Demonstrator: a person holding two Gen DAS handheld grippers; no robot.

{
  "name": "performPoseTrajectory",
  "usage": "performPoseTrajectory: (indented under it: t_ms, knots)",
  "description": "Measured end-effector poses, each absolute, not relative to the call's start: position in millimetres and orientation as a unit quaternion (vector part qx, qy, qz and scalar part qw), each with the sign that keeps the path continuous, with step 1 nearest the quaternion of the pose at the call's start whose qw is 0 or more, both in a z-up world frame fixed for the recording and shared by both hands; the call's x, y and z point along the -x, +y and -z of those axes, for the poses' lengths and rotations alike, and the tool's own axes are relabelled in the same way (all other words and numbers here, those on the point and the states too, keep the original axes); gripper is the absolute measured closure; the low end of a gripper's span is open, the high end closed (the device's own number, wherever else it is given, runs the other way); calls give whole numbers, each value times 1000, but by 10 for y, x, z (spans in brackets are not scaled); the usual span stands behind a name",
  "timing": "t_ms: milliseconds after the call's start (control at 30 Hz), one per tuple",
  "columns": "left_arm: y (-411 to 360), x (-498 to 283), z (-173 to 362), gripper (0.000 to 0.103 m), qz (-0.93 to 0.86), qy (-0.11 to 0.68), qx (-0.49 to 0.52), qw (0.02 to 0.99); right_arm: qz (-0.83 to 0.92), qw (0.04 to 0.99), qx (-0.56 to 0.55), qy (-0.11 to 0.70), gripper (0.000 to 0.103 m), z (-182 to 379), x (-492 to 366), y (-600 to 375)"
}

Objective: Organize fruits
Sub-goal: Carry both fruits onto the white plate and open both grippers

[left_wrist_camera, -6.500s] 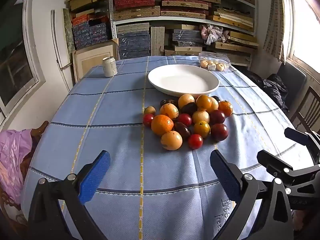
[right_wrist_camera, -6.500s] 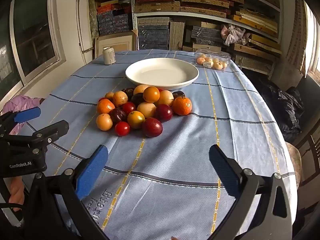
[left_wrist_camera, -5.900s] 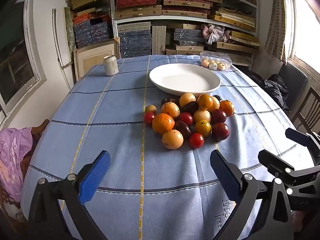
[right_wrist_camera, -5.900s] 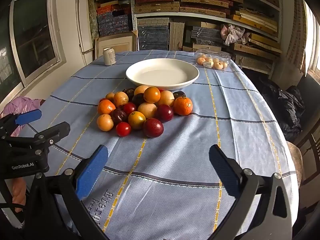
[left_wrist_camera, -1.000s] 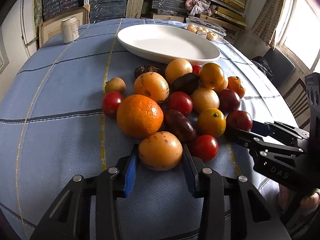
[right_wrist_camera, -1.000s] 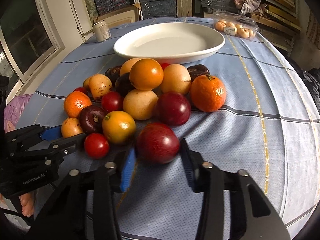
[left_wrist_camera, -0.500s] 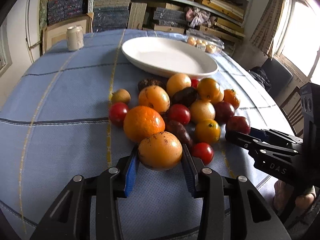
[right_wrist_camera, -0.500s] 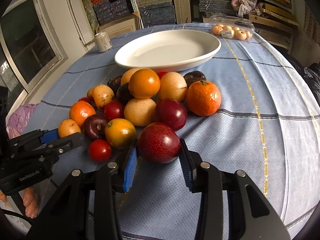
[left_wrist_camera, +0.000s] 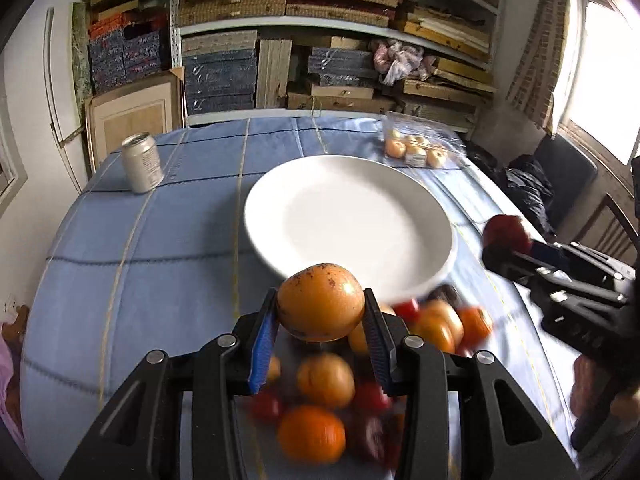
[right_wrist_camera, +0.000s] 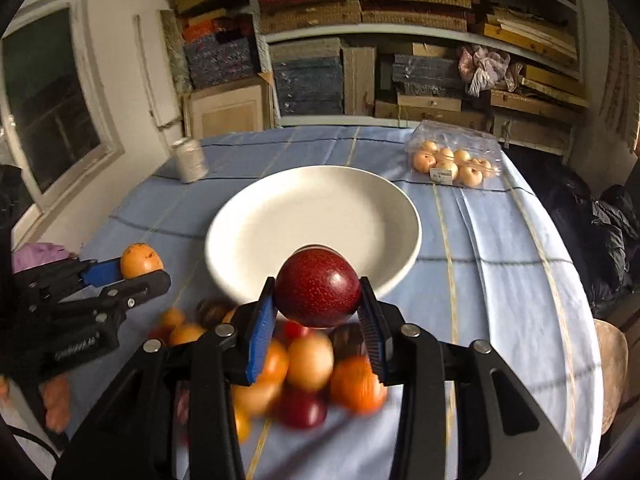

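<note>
My left gripper [left_wrist_camera: 321, 326] is shut on a speckled orange-yellow fruit [left_wrist_camera: 321, 302] and holds it in the air above the fruit pile [left_wrist_camera: 320, 408], just short of the white plate [left_wrist_camera: 348, 216]. My right gripper [right_wrist_camera: 318, 314] is shut on a dark red plum [right_wrist_camera: 318, 294] and holds it above the pile [right_wrist_camera: 308, 372], at the near rim of the plate [right_wrist_camera: 312, 216]. The plate holds nothing. Each gripper shows in the other's view with its fruit: the right one [left_wrist_camera: 508, 240] and the left one [right_wrist_camera: 132, 266].
A silver can [left_wrist_camera: 142, 168] stands at the back left of the blue tablecloth [left_wrist_camera: 160, 240]. A clear plastic box of small fruits [right_wrist_camera: 454, 160] lies behind the plate at the right. Shelves of stacked boxes stand beyond the table. A dark chair [right_wrist_camera: 600, 232] is at the right.
Both grippers have lifted their fruits off the table and moved forward over the pile toward the plate. The pile now lies blurred beneath the fingers.
</note>
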State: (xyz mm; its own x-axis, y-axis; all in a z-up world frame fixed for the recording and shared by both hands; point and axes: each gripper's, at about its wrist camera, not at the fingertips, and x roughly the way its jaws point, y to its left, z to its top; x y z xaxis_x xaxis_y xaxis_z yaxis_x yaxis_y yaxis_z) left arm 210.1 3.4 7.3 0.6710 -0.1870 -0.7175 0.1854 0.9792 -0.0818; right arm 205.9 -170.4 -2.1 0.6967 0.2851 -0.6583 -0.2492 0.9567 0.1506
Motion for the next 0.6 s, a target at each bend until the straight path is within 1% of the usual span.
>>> performPoseTrajectory:
  t_ms: [167,367,467,533,600]
  knots:
    - [27,-2665,208,62,99,437,28,893,-139,902,-54,406,64,361,-2629,-1631]
    - [-2,-2878,386,62,102,450,24,887,-131,899,-44,416,63,540,-2831,-1595]
    - [-37,-2913,430,61,102,453,19,886,-127,899,-41,417,61,610,-2844,-1609]
    - [-44,-2913,443,61,102,452,15,886,-125,902,-43,411,50,597,-2844,-1632]
    - [-32,-2885,437,61,101,451,16,887,-124,909,-48,396,48,531,-2818,-1672]
